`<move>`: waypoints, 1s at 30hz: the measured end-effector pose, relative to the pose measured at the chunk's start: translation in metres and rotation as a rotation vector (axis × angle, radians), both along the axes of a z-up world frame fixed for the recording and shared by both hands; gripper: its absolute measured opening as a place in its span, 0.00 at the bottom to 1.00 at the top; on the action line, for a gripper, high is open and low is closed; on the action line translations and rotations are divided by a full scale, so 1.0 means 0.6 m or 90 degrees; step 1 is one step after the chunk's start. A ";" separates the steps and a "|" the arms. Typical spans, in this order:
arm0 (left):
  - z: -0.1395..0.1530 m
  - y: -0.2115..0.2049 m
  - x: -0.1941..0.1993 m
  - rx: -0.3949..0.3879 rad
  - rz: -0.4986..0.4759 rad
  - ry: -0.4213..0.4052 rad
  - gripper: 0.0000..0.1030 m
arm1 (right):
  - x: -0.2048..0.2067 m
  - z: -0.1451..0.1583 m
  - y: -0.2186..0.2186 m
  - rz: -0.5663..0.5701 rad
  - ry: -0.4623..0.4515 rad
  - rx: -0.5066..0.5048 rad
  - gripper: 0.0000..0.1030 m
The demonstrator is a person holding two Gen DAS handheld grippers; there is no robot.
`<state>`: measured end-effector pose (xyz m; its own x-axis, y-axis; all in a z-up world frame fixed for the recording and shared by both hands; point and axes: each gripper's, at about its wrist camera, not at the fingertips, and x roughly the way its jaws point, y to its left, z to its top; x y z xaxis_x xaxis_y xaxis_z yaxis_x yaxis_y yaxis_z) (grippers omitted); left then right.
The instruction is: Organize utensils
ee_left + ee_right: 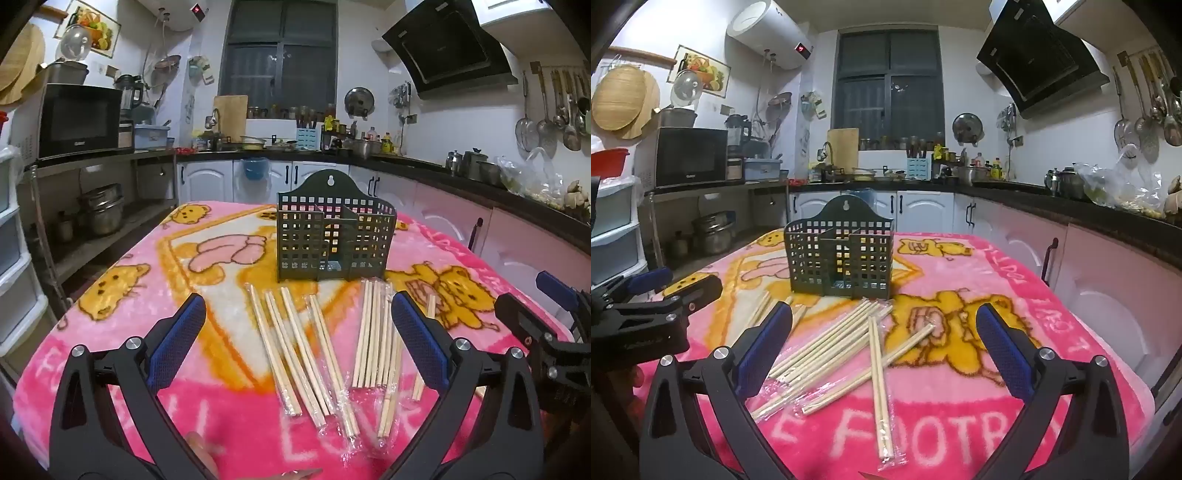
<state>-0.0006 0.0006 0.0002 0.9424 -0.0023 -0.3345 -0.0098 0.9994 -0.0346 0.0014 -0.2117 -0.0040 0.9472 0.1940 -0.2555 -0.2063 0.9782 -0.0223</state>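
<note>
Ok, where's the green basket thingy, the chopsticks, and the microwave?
green basket (334,243), left wrist view, on its front grid wall.
chopsticks (827,350), right wrist view, on the middle of the wrapped bundle.
microwave (79,120), left wrist view, on its dark door.

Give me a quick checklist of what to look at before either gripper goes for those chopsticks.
1. Left gripper open, nothing held: ok.
2. Right gripper open, nothing held: ok.
3. Green holder upright on the blanket: ok.
4. Holder compartments free of chopsticks: ok.
5. Chopsticks within view, lying flat: ok.
6. Chopsticks separated for a clean pick: not ok, several overlap and clear plastic wrap clings to some.
</note>
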 end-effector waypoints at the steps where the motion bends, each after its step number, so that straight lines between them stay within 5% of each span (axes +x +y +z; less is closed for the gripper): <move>1: 0.000 0.000 0.000 0.000 -0.002 0.003 0.90 | 0.000 0.001 -0.002 0.000 -0.001 -0.001 0.94; 30: 0.000 0.013 0.000 -0.021 0.000 0.010 0.90 | -0.018 -0.003 0.005 0.007 0.003 -0.005 0.94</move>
